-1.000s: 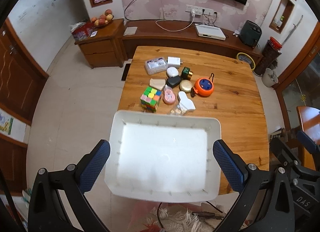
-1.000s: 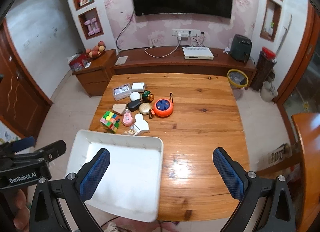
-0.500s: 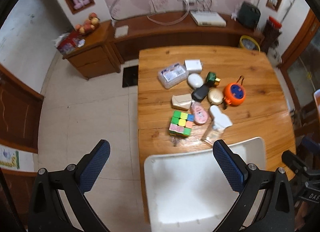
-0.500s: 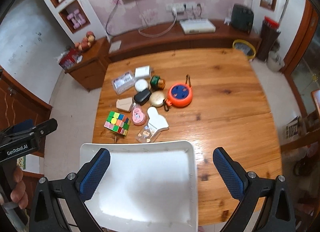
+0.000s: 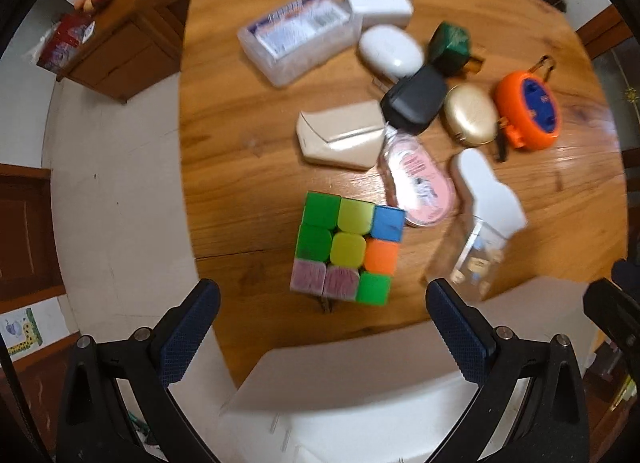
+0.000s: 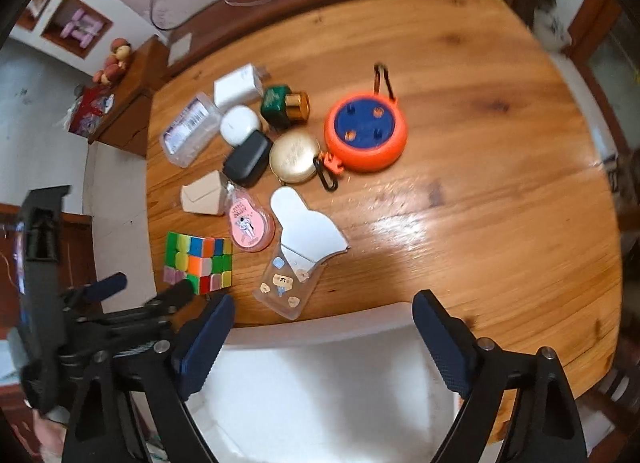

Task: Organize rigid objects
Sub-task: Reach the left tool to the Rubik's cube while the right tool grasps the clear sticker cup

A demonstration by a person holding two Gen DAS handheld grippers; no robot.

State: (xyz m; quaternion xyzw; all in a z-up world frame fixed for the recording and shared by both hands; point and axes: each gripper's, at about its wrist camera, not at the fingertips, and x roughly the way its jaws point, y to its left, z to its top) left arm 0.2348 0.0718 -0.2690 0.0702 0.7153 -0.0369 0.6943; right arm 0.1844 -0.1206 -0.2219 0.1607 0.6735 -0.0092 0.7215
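A multicoloured cube (image 5: 346, 249) stands on the wooden table (image 5: 240, 135), just ahead of my open, empty left gripper (image 5: 322, 337). It also shows in the right wrist view (image 6: 199, 262). Around it lie a pink oval tag (image 5: 418, 183), a beige case (image 5: 340, 135), a black case (image 5: 414, 101), a gold case (image 5: 472, 115), an orange round reel (image 6: 366, 131), a clear phone case (image 6: 290, 283) and a white tray (image 6: 320, 391) at the near edge. My right gripper (image 6: 322, 343) is open and empty above the tray.
A clear plastic box (image 5: 296, 35), a white charger (image 5: 376, 3), a white oval case (image 5: 390, 51) and a green bottle (image 6: 284, 105) lie at the far left of the table. The table's left edge drops to the floor (image 5: 116, 183). The left gripper shows in the right wrist view (image 6: 120, 303).
Both grippers have moved down and forward toward the table. The objects now look much larger, and the cube sits just ahead of the left gripper. Both stay open.
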